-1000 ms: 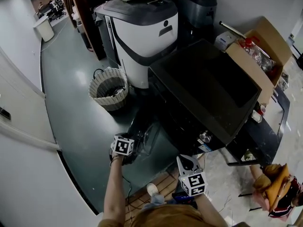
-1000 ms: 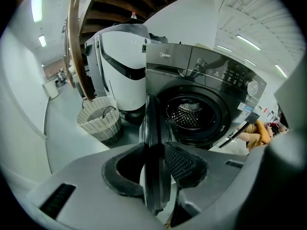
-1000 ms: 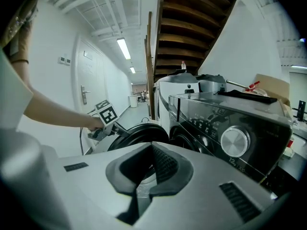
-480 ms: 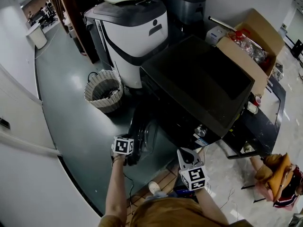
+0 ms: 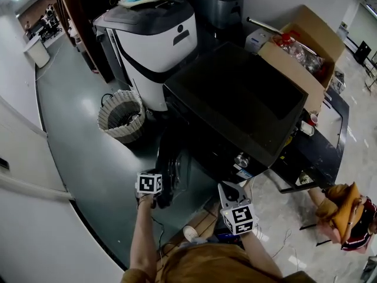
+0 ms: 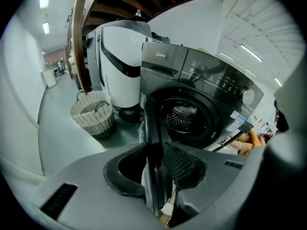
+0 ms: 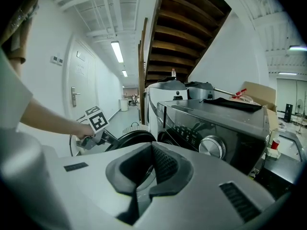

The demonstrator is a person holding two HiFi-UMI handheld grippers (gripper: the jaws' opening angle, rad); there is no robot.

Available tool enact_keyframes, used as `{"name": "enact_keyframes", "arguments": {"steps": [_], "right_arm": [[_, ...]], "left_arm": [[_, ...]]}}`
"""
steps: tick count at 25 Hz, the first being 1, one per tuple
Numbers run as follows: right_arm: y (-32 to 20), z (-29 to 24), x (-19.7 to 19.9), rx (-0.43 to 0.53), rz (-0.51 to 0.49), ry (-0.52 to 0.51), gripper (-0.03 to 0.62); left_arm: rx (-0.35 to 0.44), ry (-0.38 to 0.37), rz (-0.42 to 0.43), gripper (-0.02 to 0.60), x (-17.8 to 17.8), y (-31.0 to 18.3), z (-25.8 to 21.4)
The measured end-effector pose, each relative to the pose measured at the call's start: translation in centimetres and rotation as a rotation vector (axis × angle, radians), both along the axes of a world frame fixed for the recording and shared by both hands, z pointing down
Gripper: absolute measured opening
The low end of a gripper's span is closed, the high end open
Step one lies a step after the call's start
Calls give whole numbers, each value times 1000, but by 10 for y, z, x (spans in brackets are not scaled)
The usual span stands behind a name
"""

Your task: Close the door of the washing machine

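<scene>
The washing machine's door (image 6: 152, 123) stands swung out from the front of the black front-loader (image 5: 235, 99). It hangs off the left edge of that front as the left gripper view faces it, so the drum opening (image 6: 184, 121) is fully exposed. The left gripper (image 6: 156, 152) is clamped on the door's free rim. The rim runs edge-on between the two pads, likely because that thin edge gives a firm hold far from the hinge, where a push swings the door most easily.

In the head view this gripper (image 5: 160, 198) sits low at the door's outer end, over the grey floor (image 5: 88, 152). The right gripper (image 5: 228, 187) is near the machine's front lower corner, apart from the door. Its jaws are together with nothing between them, so it seems only to be kept clear of the door's path.

To the door's left a wicker basket (image 5: 122, 115) stands on the floor beside a white-and-grey appliance (image 5: 153, 46), outside the arc back to the opening. A cardboard box (image 5: 306, 40) sits at the washer's far right corner. The door has most of its swing left to go, so the task is at an early stage.
</scene>
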State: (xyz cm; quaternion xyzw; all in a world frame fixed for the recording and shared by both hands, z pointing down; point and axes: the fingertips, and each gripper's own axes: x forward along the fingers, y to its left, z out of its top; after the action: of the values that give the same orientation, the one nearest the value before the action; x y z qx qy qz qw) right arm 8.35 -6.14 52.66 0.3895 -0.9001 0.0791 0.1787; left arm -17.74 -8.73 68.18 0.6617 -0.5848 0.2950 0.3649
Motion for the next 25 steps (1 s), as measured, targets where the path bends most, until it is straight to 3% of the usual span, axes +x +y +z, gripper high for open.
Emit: {"name": "enact_keyframes", "arguments": {"steps": [25], "right_arm": [[-2, 14, 39, -23, 57, 15, 12]], "left_arm": [[41, 133, -42, 127, 68, -13, 0]]}}
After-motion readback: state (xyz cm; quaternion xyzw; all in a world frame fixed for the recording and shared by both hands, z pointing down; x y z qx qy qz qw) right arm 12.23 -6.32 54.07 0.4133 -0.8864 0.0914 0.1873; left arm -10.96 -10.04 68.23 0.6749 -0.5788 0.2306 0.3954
